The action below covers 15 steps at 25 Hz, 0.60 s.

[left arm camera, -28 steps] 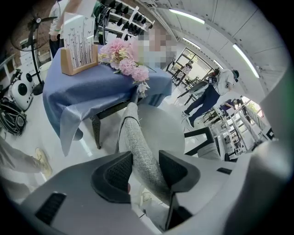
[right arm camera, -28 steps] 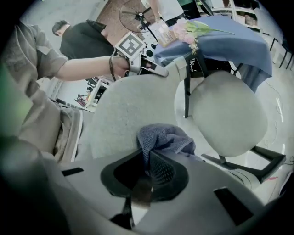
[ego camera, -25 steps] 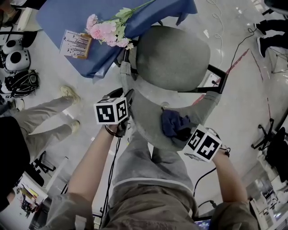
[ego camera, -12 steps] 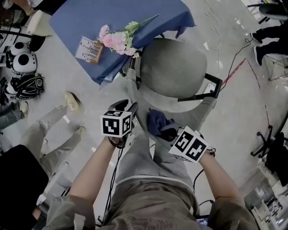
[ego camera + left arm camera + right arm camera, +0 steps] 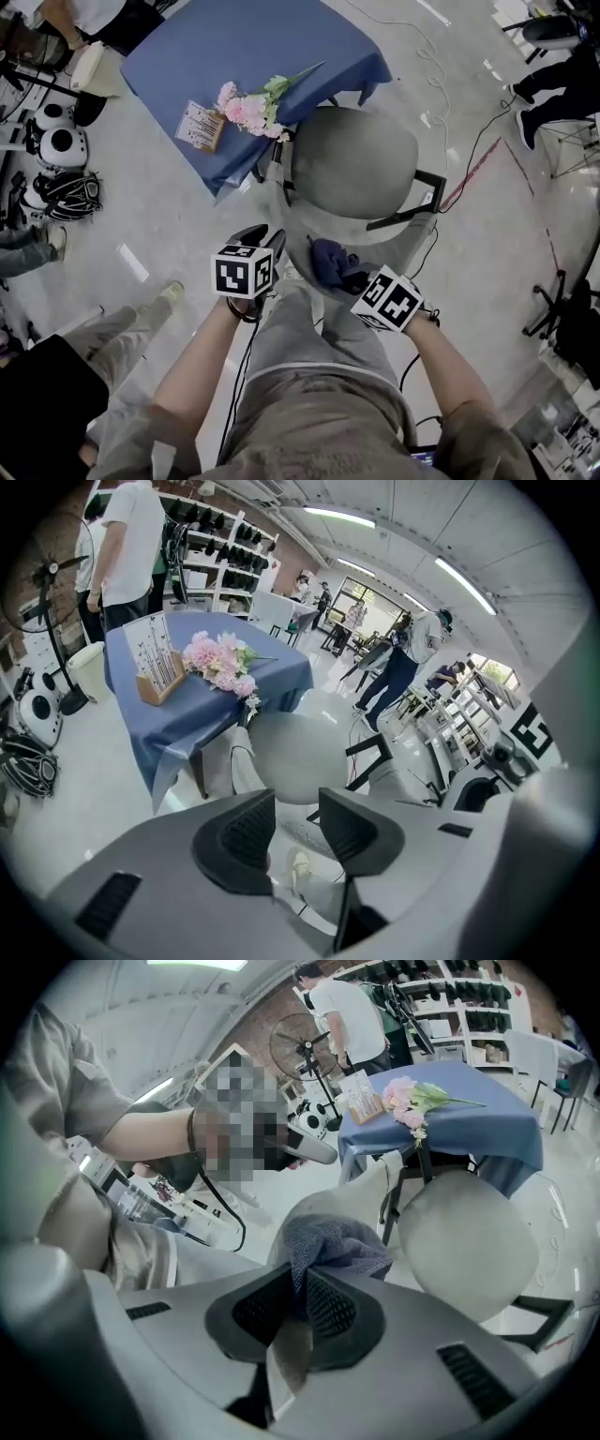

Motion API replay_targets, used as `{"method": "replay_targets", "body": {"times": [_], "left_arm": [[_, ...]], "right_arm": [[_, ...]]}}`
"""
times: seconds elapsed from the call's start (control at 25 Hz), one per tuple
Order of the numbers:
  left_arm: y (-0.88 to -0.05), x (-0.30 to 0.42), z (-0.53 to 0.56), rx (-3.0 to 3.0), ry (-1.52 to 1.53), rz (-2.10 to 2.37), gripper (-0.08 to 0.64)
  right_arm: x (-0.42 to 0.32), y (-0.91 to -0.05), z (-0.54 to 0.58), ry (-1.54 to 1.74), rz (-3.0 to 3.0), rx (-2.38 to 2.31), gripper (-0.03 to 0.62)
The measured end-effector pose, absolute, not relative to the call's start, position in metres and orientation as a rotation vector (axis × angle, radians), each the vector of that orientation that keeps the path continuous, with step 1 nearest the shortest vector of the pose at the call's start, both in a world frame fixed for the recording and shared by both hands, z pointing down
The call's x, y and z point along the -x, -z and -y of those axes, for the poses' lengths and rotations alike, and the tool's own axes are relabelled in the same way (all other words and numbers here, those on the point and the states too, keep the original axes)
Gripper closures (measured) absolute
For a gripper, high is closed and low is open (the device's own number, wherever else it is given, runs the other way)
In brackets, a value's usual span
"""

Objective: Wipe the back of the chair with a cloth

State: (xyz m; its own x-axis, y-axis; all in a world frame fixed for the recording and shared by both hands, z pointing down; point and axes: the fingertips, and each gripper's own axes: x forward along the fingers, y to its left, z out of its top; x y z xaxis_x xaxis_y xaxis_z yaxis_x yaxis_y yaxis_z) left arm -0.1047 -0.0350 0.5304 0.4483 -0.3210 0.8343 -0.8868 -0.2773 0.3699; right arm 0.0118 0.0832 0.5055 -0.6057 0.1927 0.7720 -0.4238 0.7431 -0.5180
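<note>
The grey chair [image 5: 352, 159] stands below me, its backrest [image 5: 296, 246] nearest my legs. A dark blue cloth [image 5: 330, 260] lies bunched against the backrest's top, and my right gripper [image 5: 352, 276] is shut on it. In the right gripper view the cloth [image 5: 330, 1241] sticks out from between the pinched jaws of that gripper [image 5: 300, 1303], above the round seat [image 5: 466, 1237]. My left gripper [image 5: 269, 236] hovers at the backrest's left edge. In the left gripper view this gripper [image 5: 297, 832] has nothing between its jaws, which are closing, and the seat [image 5: 291, 757] shows beyond them.
A table with a blue cover [image 5: 253, 47] stands just beyond the chair, with pink flowers [image 5: 246, 111] and a card holder [image 5: 202, 126] on it. Round white devices [image 5: 58, 145] and cables lie at the left. A bystander's leg [image 5: 122, 319] is on the left.
My left gripper has lifted away from the backrest's left edge and its jaws have narrowed. The right gripper has carried the cloth a little leftward along the backrest.
</note>
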Motion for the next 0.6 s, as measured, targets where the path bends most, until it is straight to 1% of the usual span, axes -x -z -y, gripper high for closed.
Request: {"method": "replay_targets", "body": {"times": [0.32,0.6], "left_arm": [[-0.506,0.095,0.026,-1.863,-0.816,1.021,0.408],[-0.477,0.081,0.029,-1.916,-0.809,1.017,0.408]], "right_arm": [[-0.086,-0.515,-0.095,-0.921,1.927,-0.306,0.538],[-0.151,-0.506,-0.074,-0.849,1.845,-0.545,0.538]]}}
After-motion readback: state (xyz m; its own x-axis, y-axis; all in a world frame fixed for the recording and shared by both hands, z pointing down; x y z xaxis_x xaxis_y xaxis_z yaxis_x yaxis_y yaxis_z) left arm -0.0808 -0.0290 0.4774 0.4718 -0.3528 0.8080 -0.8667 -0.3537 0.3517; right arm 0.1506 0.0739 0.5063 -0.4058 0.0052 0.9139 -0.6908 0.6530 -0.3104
